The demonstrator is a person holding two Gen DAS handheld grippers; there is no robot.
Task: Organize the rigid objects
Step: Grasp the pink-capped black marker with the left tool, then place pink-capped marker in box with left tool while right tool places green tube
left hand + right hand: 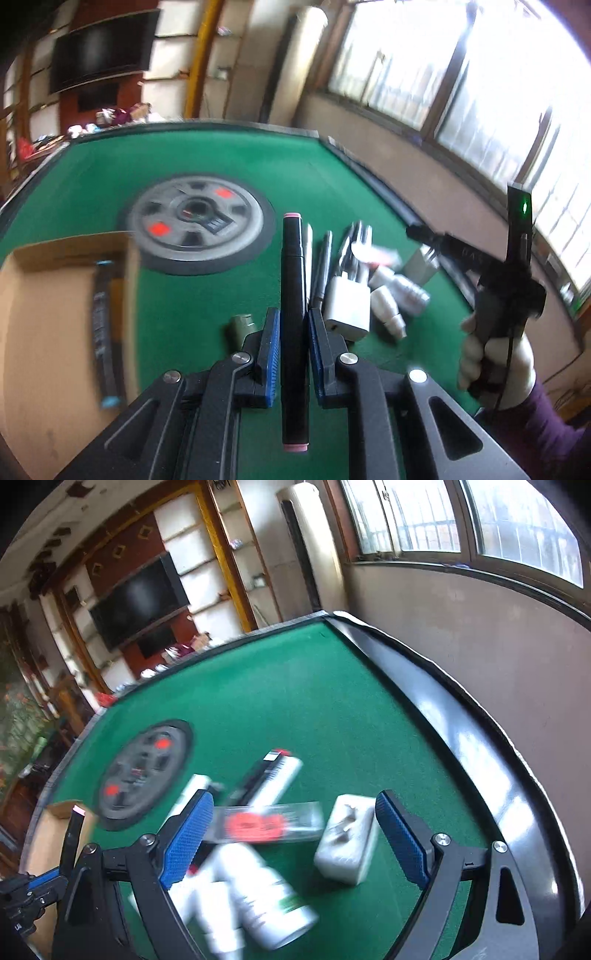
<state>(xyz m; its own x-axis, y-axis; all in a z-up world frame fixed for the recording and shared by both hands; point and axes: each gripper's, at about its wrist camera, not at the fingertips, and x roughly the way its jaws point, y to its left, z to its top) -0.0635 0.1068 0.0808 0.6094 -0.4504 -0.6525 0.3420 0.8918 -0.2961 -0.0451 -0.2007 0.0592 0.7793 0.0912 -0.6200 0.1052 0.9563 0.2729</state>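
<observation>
A long black marker with pink end caps (292, 325) is clamped between the blue pads of the left gripper (291, 354), running forward along the fingers and sticking out past both ends of the grip. It is held above the green felt table (207, 295), not resting on it.

To the left of that gripper lies a shallow brown cardboard box (48, 325), and one dark, slim pen-like item with blue ends (103, 332) already lies inside it. That suggests the sorting has begun but is at an early stage, with the held marker probably next for the box.

Just ahead and to the right of the left gripper, a loose pile is left: a white square charger plug (349, 308), several silvery pens (321, 266), and small white bottles (391, 299), touching or overlapping. A small olive-green cylinder (242, 326) sits just beside the left finger.

The right gripper (295, 842) hangs over the same pile with its jaws spread wide and nothing between them. Below it are a white plug block (347, 838), a clear flat case with red contents (266, 823), and blurred white bottles (258, 897). A round grey disc with red marks (144, 771) is set into the table ahead and to the left.
</observation>
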